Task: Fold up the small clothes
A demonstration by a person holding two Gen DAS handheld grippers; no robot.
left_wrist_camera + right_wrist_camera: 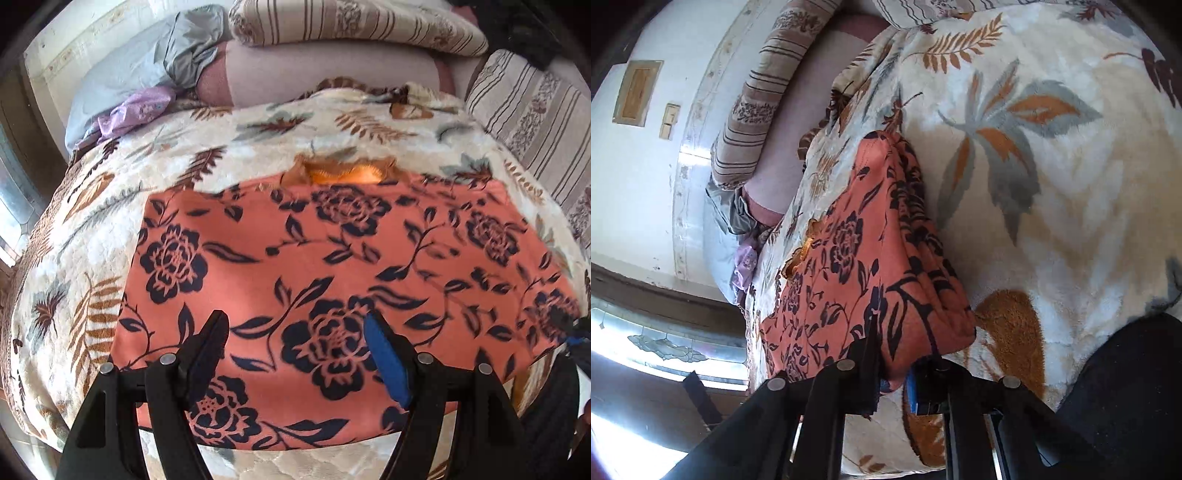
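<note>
An orange floral garment (332, 266) lies folded flat on a cream leaf-patterned blanket (110, 206) covering the bed. The left gripper (295, 332) hovers above the garment with its jaws wide apart, holding nothing. The right gripper (894, 354) is closed on the near corner of the garment (857, 266). Striped pillows (351, 22) lie behind.

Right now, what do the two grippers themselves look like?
The left gripper has black plastic fingers with blue pads inside and round silver pivot pins on its linkage arms. The right gripper has the same black build, silver pins and one blue pad showing.
</note>
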